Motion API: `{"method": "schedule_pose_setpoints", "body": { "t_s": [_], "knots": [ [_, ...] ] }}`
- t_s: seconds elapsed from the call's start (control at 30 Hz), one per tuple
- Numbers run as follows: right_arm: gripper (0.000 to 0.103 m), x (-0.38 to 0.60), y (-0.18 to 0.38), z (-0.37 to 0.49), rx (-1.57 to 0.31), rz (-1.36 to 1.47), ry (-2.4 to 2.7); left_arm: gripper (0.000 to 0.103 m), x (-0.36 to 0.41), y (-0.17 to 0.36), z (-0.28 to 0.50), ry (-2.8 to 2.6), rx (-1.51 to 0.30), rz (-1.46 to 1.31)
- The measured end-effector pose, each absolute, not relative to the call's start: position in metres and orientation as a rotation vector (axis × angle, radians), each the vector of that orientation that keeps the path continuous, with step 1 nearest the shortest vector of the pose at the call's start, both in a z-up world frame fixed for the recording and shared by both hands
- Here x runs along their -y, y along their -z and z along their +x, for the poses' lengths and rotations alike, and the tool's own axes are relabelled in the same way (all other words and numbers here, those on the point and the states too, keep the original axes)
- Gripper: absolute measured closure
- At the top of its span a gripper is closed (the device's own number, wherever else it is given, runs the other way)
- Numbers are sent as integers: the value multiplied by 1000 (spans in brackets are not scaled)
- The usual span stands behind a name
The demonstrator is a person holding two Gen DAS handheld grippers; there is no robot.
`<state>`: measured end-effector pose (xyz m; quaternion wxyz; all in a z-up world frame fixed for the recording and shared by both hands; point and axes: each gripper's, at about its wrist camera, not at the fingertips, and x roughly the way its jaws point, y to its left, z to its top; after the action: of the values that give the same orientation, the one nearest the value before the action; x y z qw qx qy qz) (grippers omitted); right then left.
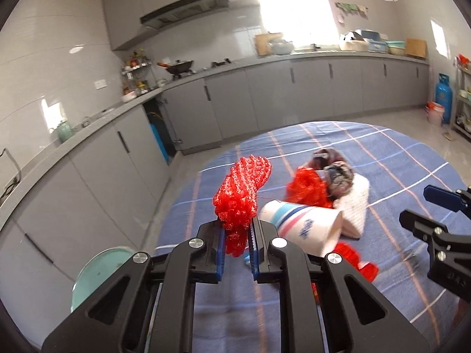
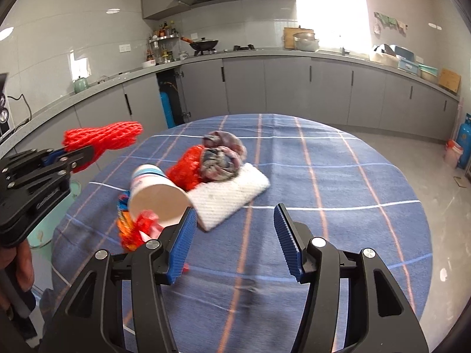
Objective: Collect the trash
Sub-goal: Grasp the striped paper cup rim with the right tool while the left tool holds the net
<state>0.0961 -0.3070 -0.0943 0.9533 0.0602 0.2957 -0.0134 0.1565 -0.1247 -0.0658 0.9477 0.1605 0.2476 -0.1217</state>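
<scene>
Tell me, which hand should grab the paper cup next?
Probably the right gripper: its jaws are open and empty beside the paper cup. The left gripper is shut on the red mesh net.

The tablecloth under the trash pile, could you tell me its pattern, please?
Blue tablecloth with a white and orange-pink plaid grid; the right wrist view shows it best.

The right gripper (image 2: 234,236) hangs over a round table (image 2: 338,176) in blue plaid cloth, its jaws wide apart with nothing between them. Just beyond its left finger a paper cup (image 2: 156,195) lies on its side, mouth toward the camera. Touching the cup are red netting (image 2: 187,167), a crumpled wrapper (image 2: 222,154) and a white pad (image 2: 229,195). At far left the left gripper (image 2: 85,154) pinches a red net (image 2: 103,136) held off the table.
</scene>
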Motion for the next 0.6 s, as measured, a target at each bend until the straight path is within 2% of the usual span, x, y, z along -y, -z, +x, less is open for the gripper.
{"method": "schedule_pose_setpoints", "body": {
  "t_s": [0.27, 0.6],
  "knots": [
    [48, 270, 91, 116, -619, 118, -59, 90, 78, 83, 156, 172, -553, 267],
    [50, 236, 99, 144, -690, 104, -128, 89, 60, 90, 158, 159, -569, 241]
  ]
}}
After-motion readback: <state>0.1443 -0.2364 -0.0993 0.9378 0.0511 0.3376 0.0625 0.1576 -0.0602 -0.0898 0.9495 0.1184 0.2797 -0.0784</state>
